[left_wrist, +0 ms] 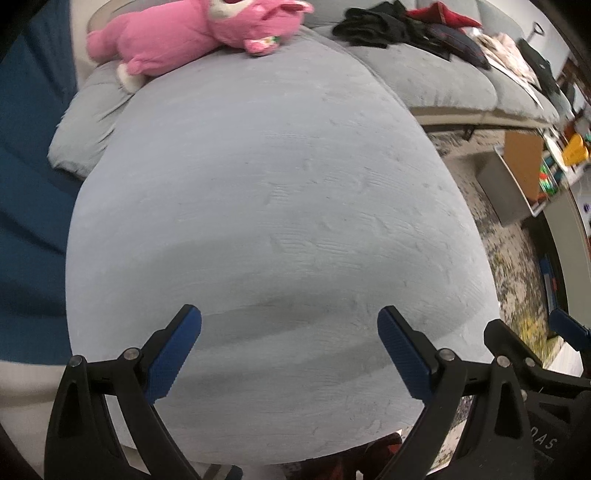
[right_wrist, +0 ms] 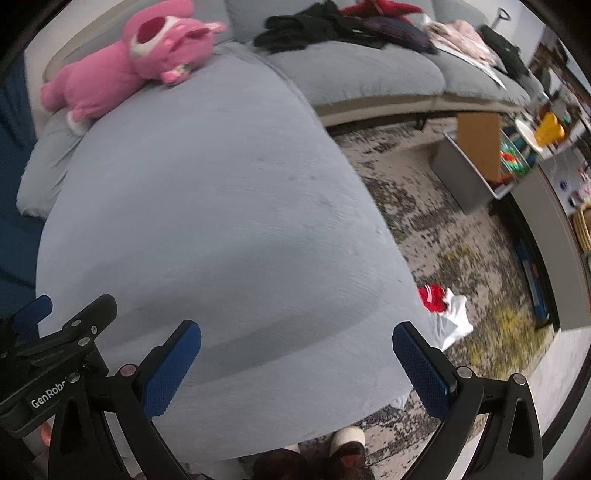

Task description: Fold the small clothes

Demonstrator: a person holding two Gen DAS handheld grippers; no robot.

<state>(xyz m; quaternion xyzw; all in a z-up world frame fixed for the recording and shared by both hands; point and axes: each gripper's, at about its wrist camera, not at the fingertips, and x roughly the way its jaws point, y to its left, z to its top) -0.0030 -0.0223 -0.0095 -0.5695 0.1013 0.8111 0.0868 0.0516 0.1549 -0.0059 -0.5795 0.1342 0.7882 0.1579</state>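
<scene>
A: Nearest the lens: left gripper (left_wrist: 289, 325), blue pads (left_wrist: 173, 356) spread wide, nothing between them. It hangs over the near end of the grey chaise cushion (left_wrist: 266, 206).

B: Right gripper (right_wrist: 296, 341) is the same, jaws apart and empty, just beside the left one.

A: Clothes?

B: One small red-and-white garment (right_wrist: 445, 308) lies on the patterned rug (right_wrist: 461, 236), just off the cushion's right edge. A dark and red clothes pile (right_wrist: 332, 26) sits on the far sofa seat (right_wrist: 351, 74), well apart.

A: Pink plush toy (left_wrist: 192, 35) lies at the cushion's far end.
</scene>
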